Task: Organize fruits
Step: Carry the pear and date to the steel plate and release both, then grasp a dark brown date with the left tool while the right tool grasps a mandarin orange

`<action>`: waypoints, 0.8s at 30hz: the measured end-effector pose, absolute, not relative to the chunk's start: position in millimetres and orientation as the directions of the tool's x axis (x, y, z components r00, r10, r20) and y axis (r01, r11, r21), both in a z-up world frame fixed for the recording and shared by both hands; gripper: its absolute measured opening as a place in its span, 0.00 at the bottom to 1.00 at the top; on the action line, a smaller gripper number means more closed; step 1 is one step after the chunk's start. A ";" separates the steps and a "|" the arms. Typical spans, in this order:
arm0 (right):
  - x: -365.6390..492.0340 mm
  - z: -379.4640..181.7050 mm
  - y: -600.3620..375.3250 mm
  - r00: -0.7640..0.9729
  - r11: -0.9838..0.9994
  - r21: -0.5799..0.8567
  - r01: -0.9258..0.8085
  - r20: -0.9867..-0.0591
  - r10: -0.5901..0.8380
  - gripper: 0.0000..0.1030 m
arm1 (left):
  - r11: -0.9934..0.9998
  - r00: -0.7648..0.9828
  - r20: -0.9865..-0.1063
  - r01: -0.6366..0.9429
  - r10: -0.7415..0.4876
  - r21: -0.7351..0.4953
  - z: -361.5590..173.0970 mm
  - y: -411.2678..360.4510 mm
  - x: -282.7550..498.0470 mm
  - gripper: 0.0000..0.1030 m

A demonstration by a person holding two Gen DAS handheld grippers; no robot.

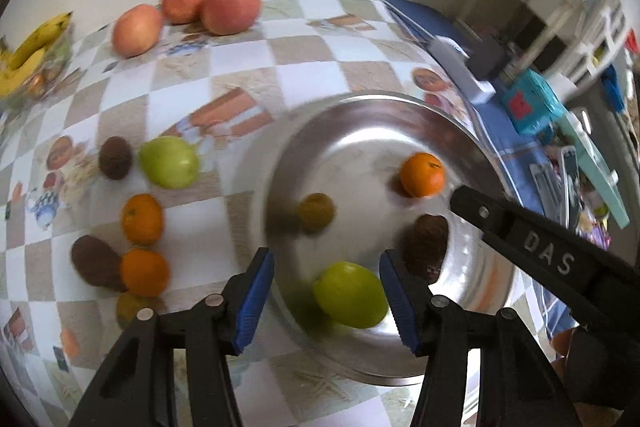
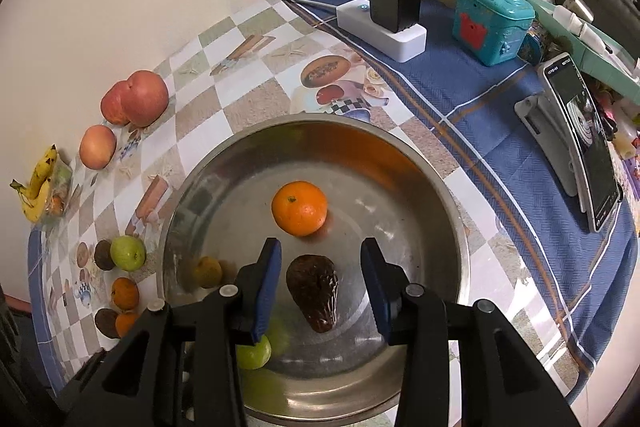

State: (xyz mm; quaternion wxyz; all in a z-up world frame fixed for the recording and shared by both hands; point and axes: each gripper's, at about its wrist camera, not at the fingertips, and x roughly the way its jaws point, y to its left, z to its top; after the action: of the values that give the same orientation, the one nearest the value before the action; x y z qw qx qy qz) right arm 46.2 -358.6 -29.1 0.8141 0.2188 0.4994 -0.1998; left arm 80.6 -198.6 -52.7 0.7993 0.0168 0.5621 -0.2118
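Observation:
A large steel bowl [image 1: 360, 131] [image 2: 400, 163] holds an orange [image 1: 422, 174] [image 2: 299, 207], a dark brown avocado [image 1: 425, 241] [image 2: 313, 291] and a green fruit [image 1: 350, 294] [image 2: 254, 351]. My left gripper [image 1: 326, 301] is open above the bowl, its blue pads on either side of the green fruit without touching it. My right gripper [image 2: 320, 289] is open, hovering over the avocado; one of its fingers shows in the left wrist view [image 1: 520, 239]. On the tablecloth lie a second green fruit [image 1: 168, 162], two oranges [image 1: 142, 219], two brown fruits [image 1: 115, 158] and three apples [image 1: 230, 5].
Bananas [image 1: 28, 55] [image 2: 38, 183] lie in a clear bag by the wall at far left. On the blue cloth to the right stand a white power strip with a black charger [image 2: 394, 15], a teal toy box [image 2: 490, 23] and a phone on a stand [image 2: 580, 143].

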 end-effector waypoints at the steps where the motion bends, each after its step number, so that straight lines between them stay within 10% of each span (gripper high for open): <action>1: 46.5 -29.7 -358.3 0.420 0.826 0.155 0.541 -0.902 -0.105 0.41 | 0.917 0.285 -0.905 0.336 -0.315 -0.213 -50.6 -191.0 82.8 0.57; 5: 52.1 -32.1 -349.5 0.415 0.849 0.142 0.508 -0.905 -0.097 0.44 | 0.967 0.337 -0.917 0.208 -0.213 -0.148 -44.1 -160.8 94.3 0.64; 8: 56.9 -36.3 -338.4 0.415 0.873 0.129 0.471 -0.905 -0.091 0.81 | 0.988 0.364 -0.921 0.106 -0.140 -0.108 -42.9 -132.3 101.6 0.72; 14: 65.3 -41.1 -314.3 0.420 0.917 0.074 0.391 -0.901 -0.107 0.88 | 0.994 0.366 -0.930 -0.081 -0.044 -0.079 -48.8 -78.5 110.4 0.96; 24: 79.2 -24.0 -274.1 0.471 0.949 0.039 0.313 -0.874 -0.119 0.96 | 0.953 0.372 -0.928 -0.276 -0.013 -0.124 -48.8 -14.1 111.6 0.98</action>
State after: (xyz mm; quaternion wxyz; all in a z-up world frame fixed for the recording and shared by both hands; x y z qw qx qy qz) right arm 79.2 -274.1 -24.0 0.8520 0.0968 0.4987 -0.1267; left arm 111.6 -14.1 -48.8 0.8178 -0.1302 0.5548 0.0803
